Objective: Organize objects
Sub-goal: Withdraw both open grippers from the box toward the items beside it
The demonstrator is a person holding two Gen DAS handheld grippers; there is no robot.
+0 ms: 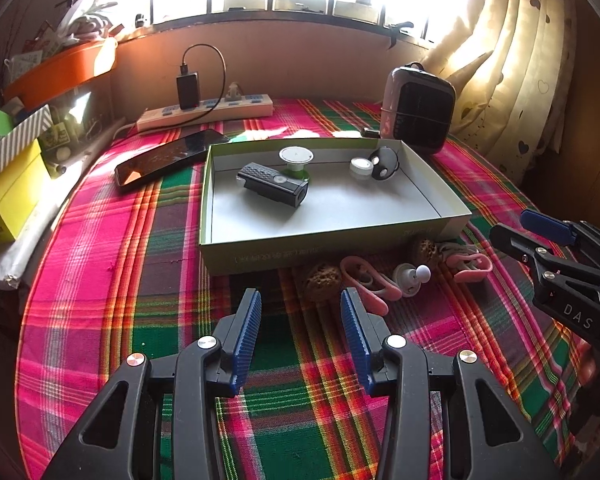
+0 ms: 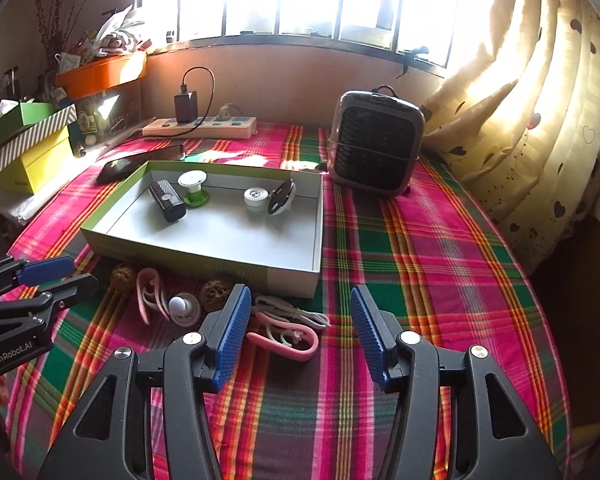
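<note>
While both grippers, left [image 1: 301, 300] and right [image 2: 300, 296], hung empty with jaws apart over plaid cloth [image 2: 440, 264], box [image 1: 332, 242] held remote [image 1: 272, 184]; walnuts [image 1: 320, 282], pink clips [image 2: 284, 340] lay just before its near wall.

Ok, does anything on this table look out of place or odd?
Yes. Two walnuts, pink clips and a white knob lie loose on the cloth in front of the open box, not inside. The black-and-white disc in the box stands tilted on edge.
</note>
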